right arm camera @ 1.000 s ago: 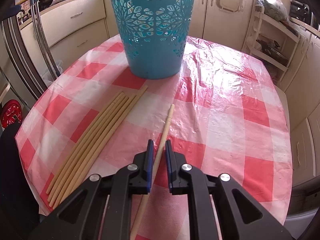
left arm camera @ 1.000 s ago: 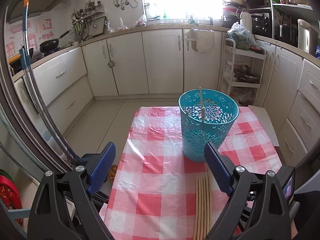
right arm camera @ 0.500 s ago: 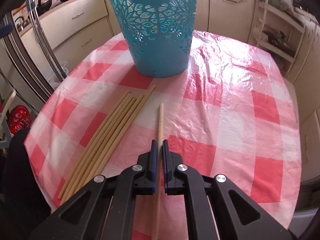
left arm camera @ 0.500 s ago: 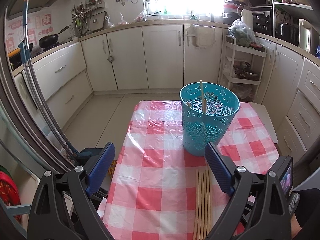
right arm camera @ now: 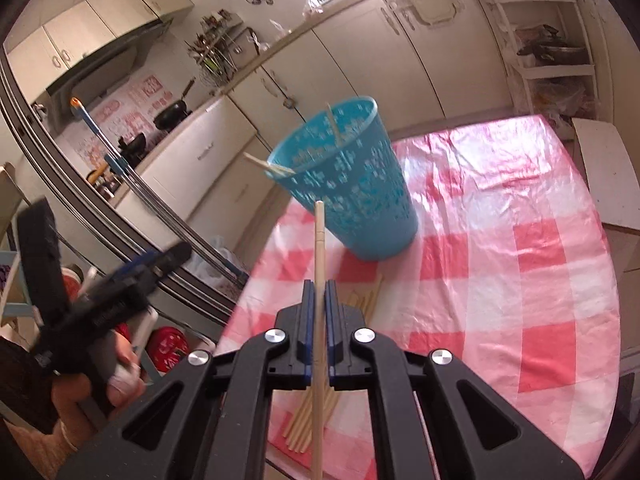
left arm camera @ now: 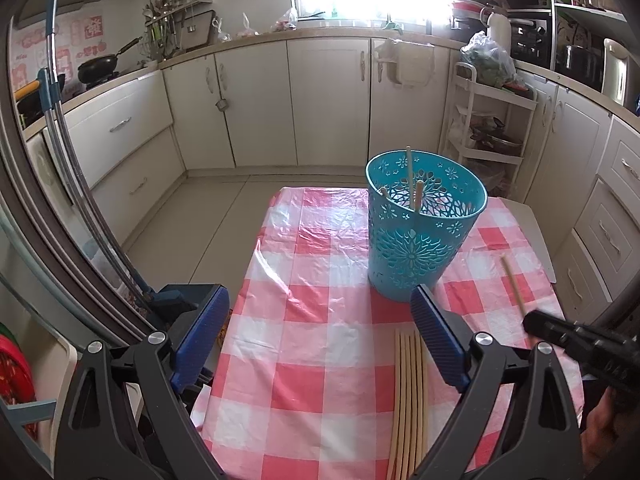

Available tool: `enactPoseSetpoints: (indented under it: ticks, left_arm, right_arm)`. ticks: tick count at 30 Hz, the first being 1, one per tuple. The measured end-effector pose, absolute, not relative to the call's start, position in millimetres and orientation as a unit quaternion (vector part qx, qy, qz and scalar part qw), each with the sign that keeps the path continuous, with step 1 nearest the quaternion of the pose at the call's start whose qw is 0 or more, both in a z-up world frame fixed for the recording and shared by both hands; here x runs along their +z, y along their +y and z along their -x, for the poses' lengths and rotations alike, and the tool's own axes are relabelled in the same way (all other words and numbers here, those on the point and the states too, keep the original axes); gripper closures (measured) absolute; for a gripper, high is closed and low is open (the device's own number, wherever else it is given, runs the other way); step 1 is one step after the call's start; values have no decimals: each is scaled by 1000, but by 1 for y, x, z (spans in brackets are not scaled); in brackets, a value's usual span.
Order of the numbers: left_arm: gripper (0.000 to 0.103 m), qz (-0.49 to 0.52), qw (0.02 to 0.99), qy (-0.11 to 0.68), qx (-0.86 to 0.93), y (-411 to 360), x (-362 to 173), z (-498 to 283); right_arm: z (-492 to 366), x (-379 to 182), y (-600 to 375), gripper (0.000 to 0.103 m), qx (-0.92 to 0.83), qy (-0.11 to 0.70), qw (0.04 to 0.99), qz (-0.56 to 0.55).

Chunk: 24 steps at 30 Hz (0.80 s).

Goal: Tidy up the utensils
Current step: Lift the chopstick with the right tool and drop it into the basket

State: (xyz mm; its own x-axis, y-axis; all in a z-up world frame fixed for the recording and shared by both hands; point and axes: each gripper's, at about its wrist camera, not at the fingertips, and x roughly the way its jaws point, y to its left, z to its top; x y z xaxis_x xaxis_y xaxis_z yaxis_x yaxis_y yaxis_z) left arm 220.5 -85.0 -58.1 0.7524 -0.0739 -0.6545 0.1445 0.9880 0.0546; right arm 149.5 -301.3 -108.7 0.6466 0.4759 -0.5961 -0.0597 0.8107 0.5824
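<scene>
A teal perforated basket (left arm camera: pixel 420 232) (right arm camera: pixel 348 196) stands on the red-and-white checked table (left arm camera: pixel 320 320) with three chopsticks (left arm camera: pixel 412 184) leaning inside. Several more chopsticks (left arm camera: pixel 408 396) (right arm camera: pixel 308 412) lie in a row on the cloth near the front edge. My right gripper (right arm camera: pixel 319 292) is shut on one chopstick (right arm camera: pixel 319 248), lifted off the table with its tip towards the basket; it shows at the right of the left wrist view (left arm camera: pixel 532 326), holding that chopstick (left arm camera: pixel 512 284). My left gripper (left arm camera: pixel 320 336) hovers open over the table's left part with nothing between its fingers.
Cream kitchen cabinets (left arm camera: pixel 256 100) line the far wall and both sides. A white trolley rack (left arm camera: pixel 488 128) stands beyond the table at the right. Metal poles (left arm camera: pixel 68 152) lean at the left. A hand (right arm camera: pixel 80 384) holds the left gripper.
The right gripper shut on the single chopstick and raised it off the cloth, rolling as it rose. It now shows in the left wrist view. The left gripper barely moved.
</scene>
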Motion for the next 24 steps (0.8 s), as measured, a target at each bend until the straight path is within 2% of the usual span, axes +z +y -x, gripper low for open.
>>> enactPoseSetpoints:
  ticks: [6,13,24]
  left_arm:
    - [14,-47,933,352,-61,-84,-62,-219]
    - [14,-34,923,380,-55,-71,-84,-215]
    - [14,-24,919,392,-28,-51,-89,-235]
  right_arm:
    - [-170,-47,-297,97,166,307,897,-272]
    - [-217,-4,-295,97,137,207,931,-268]
    - [-294,-23,-284,97,22,146,968,-203]
